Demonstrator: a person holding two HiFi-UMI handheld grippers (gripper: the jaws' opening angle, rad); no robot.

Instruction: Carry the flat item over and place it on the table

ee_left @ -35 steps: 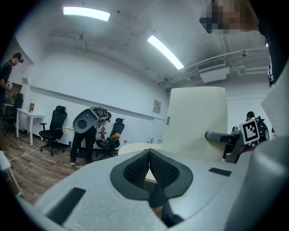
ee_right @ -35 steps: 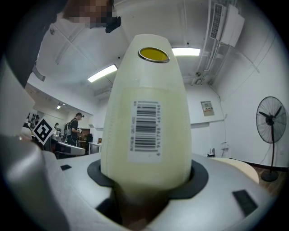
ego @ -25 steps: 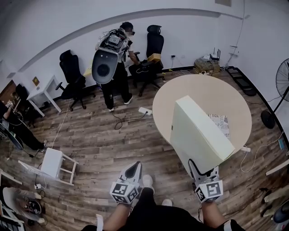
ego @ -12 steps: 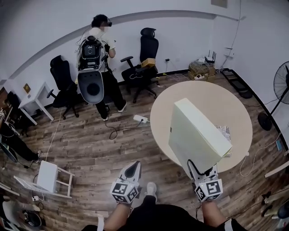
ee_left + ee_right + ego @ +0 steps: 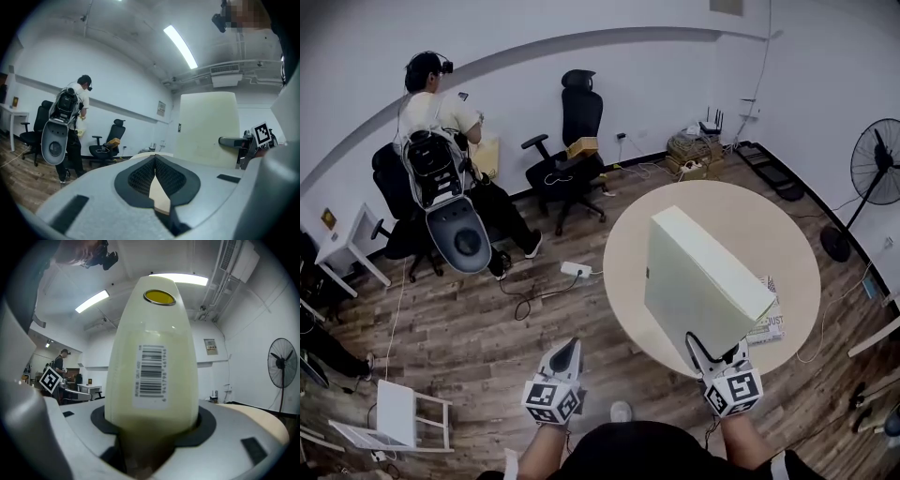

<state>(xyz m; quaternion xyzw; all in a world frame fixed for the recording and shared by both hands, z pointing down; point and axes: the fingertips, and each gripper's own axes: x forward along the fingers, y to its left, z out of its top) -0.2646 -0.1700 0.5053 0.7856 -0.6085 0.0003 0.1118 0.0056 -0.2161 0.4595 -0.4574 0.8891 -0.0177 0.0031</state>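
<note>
A flat cream box file (image 5: pixel 698 281) stands tilted on edge above the near side of the round beige table (image 5: pixel 750 220). My right gripper (image 5: pixel 712 349) is shut on its lower end. In the right gripper view the file's spine (image 5: pixel 150 362), with a barcode label and a yellow dot, fills the space between the jaws of my right gripper (image 5: pixel 152 427). My left gripper (image 5: pixel 567 352) hangs over the wooden floor, left of the table, shut and with nothing in it. The left gripper view shows its closed tips (image 5: pixel 155 158), the file (image 5: pixel 206 131) and the right gripper (image 5: pixel 239 143) beyond.
A printed booklet (image 5: pixel 769 321) lies on the table's near right edge. A person with a backpack rig (image 5: pixel 441 178) stands at the far left by office chairs (image 5: pixel 572 131). A power strip (image 5: pixel 575 270) and cables lie on the floor. A fan (image 5: pixel 877 150) stands right.
The person in the background has walked left. The table has come closer under the box file. My right gripper still holds the file; the left stays shut.
</note>
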